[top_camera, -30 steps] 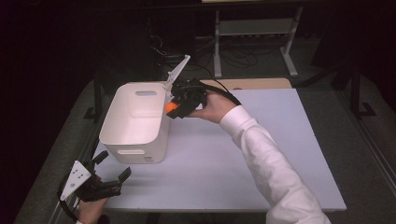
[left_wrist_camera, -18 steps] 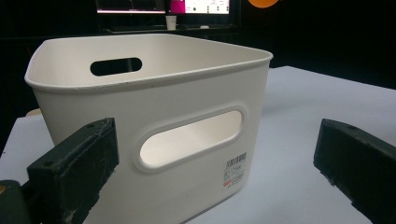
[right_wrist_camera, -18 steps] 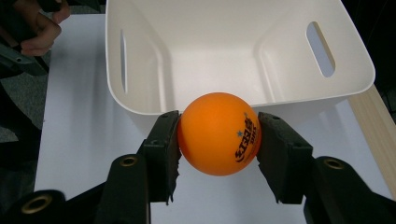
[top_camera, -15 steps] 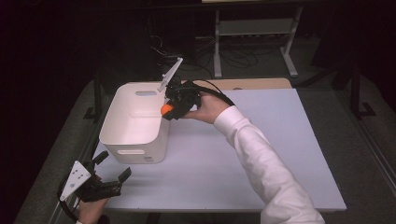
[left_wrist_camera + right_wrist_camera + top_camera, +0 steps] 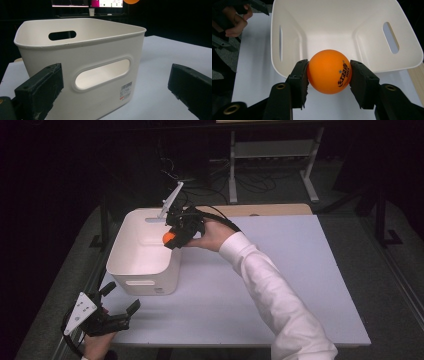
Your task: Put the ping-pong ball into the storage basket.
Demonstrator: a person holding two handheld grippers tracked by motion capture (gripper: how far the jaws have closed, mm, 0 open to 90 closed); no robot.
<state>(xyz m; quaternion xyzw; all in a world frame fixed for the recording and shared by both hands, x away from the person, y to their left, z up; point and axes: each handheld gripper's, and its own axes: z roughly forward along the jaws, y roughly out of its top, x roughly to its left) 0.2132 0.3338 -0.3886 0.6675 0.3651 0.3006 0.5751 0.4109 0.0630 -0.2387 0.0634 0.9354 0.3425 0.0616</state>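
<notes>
An orange ping-pong ball [image 5: 329,71] is clamped between the two black pads of my right gripper [image 5: 172,239], which is shut on it. In the high view the ball [image 5: 168,237] hangs just over the right rim of a white plastic bin [image 5: 131,265] with slot handles. The right gripper view looks down past the ball into the bin [image 5: 332,25], whose inside is bare. My left gripper [image 5: 121,297] rests low at the table's near left corner, jaws open and empty. Its own view faces the bin's near wall [image 5: 100,55] between the spread jaws.
The bin stands on the left part of a pale table [image 5: 300,285]. A white-sleeved arm [image 5: 270,290] crosses the table's middle. A metal stand [image 5: 272,155] and cables lie on the dark floor beyond the far edge. A wooden board [image 5: 270,210] lines the far edge.
My right gripper has carried the ball leftward, from beside the bin's right wall to over its rim. The left gripper has stayed put.
</notes>
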